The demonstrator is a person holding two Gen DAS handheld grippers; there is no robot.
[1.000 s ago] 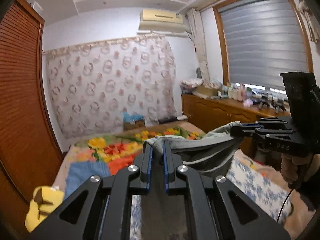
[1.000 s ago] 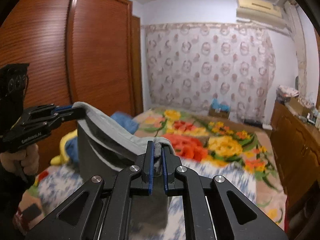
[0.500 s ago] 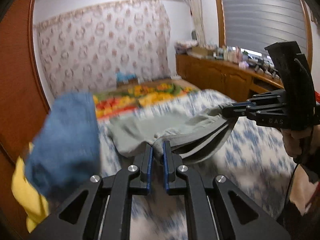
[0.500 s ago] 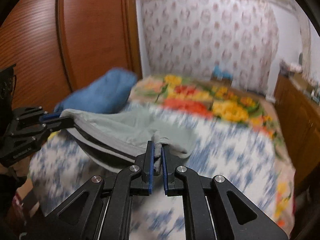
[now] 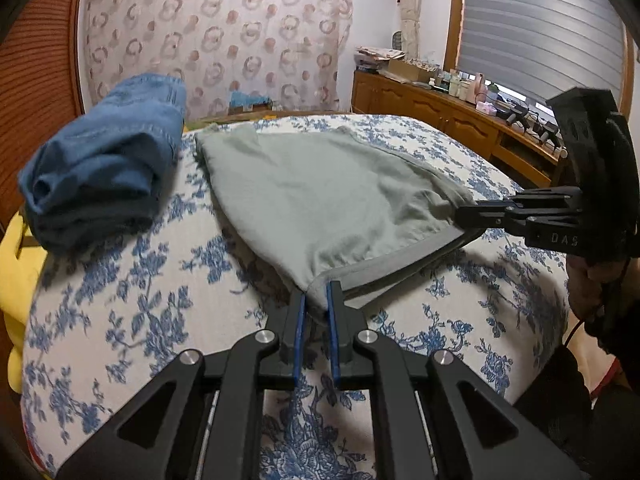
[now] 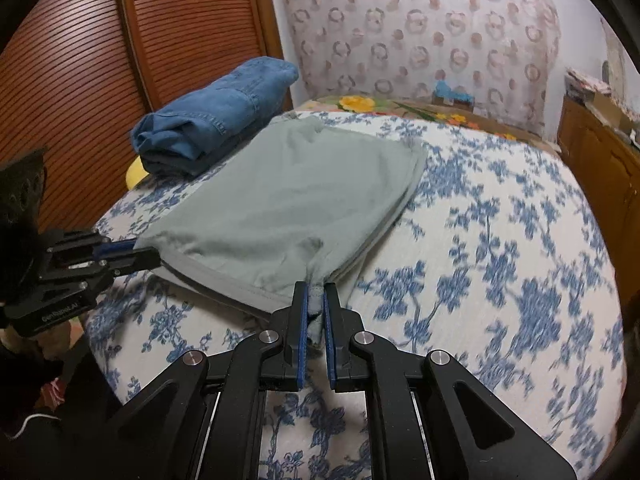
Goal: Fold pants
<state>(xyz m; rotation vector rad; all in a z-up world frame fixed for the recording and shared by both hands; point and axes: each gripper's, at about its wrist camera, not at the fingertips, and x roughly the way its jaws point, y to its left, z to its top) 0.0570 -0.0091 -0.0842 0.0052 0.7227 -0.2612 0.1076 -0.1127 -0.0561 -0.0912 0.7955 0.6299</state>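
The grey pants (image 5: 320, 196) are lying spread on the blue-flowered bedspread (image 5: 132, 292), reaching from the far side of the bed toward the near edge, with the waistband held just above the cloth. The left gripper (image 5: 316, 304) is pinching the near left corner of the waistband, its fingers narrow with fabric bunched between the blue pads. The right gripper (image 6: 316, 304) is doing the same at the near right corner, fingers narrow and clamped on a wad of grey fabric. In the left wrist view the waistband is running taut between the two grippers.

Several things could go wrong from here. The band is sagging open between the corners, showing a lower layer under the top one, so if both are released as they are, the layers will probably land offset and the fold will start crooked. Each gripper seems to be holding only a small bite of cloth; a sharp tug to flatten the pants could pull a corner free. The far edge is looking rumpled near the folded blue jeans (image 6: 212, 120), which are sitting just beside the far left of the pants, and dragging the pants leftward could catch them or knock that stack. Pulling too far toward the near edge could slide the waistband off the bed.
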